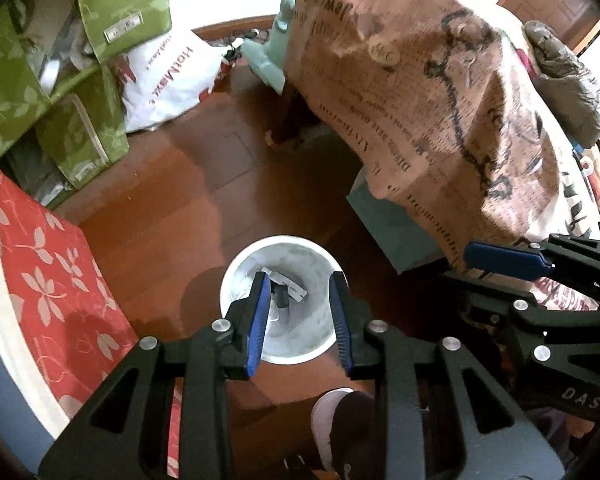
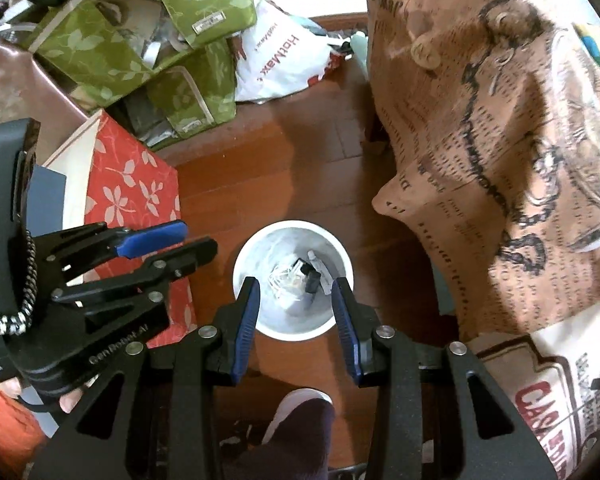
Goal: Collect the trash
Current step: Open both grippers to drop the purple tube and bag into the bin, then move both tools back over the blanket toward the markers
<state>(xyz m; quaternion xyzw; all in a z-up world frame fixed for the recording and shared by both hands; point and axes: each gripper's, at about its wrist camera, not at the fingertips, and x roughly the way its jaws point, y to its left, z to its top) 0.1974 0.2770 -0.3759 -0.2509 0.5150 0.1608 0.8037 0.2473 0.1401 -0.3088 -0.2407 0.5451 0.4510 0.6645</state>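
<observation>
At the left stood a red box (image 2: 136, 184) and green boxes (image 2: 112, 52). The left gripper (image 1: 300, 316) was partly apart and held nothing. Under it, the white bin (image 1: 236, 280) stood on the wooden floor (image 1: 172, 200), with the trash (image 2: 300, 276) at its bottom: crumpled pale wrappers and a small dark piece. They looked light and soft, so I would pinch a crumpled edge. The right gripper (image 2: 296, 320) was also partly apart and empty. A printed cloth (image 2: 500, 140) hung at the right.
</observation>
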